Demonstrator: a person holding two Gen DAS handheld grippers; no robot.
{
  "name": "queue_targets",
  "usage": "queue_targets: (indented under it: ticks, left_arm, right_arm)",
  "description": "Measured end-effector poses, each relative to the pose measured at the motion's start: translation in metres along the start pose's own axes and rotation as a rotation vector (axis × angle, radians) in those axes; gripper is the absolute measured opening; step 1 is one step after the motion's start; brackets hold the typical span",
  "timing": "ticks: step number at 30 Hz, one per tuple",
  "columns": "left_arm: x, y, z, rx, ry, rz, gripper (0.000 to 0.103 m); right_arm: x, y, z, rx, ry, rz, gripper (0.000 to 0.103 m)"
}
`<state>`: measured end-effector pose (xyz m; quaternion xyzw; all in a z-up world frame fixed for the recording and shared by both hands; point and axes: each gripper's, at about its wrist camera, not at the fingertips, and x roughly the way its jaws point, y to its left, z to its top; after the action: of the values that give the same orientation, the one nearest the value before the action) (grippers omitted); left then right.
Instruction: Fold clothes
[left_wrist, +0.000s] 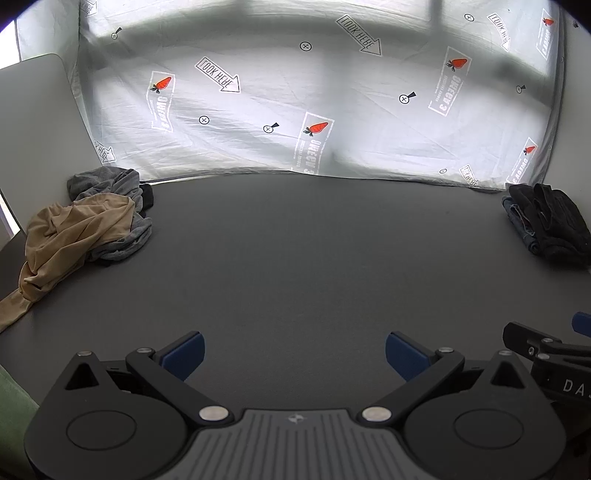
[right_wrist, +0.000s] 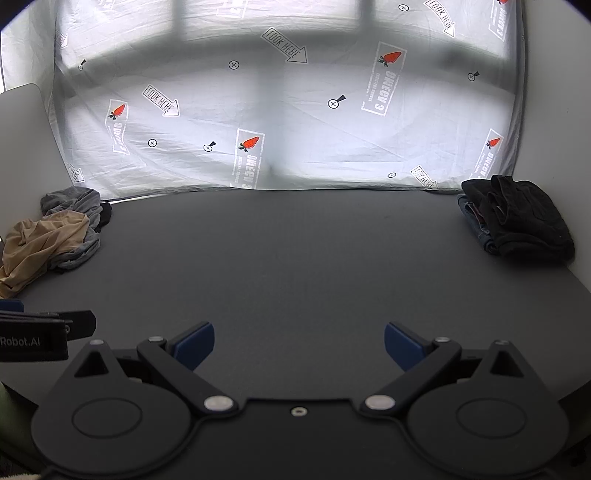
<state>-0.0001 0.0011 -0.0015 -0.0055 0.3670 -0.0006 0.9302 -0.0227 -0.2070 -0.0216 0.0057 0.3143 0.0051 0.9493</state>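
- You can read "LOOK HERE" inside arrow outlines printed on the white backdrop sheet (left_wrist: 332, 92); the letters run tilted and partly upside down, and the arrows repeat across the cloth in both wrist views.
- You see a boxed label under each red carrot print (left_wrist: 317, 127) on that sheet; it reads upside down as "OMEGA 3", with a smaller line beside it too fine to read.
- Small circled crosses (left_wrist: 305, 46) dot the sheet, some with a black pointer.
- On your left tool (right_wrist: 33, 341), seen from the right wrist, white letters read "Robot.AI".
- On your right tool (left_wrist: 554, 369), seen from the left wrist, you can read only "DA" before the edge cuts it off.
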Motion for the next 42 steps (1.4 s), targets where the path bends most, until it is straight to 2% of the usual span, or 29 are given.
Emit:
queue_targets:
  ticks: [42]
  left_arm:
    - [0.002, 0.008, -0.001, -0.009, 0.010, 0.000, 0.103]
  right_arm:
    - [0.001, 0.005, 0.010, 0.003, 0.008, 0.006, 0.100]
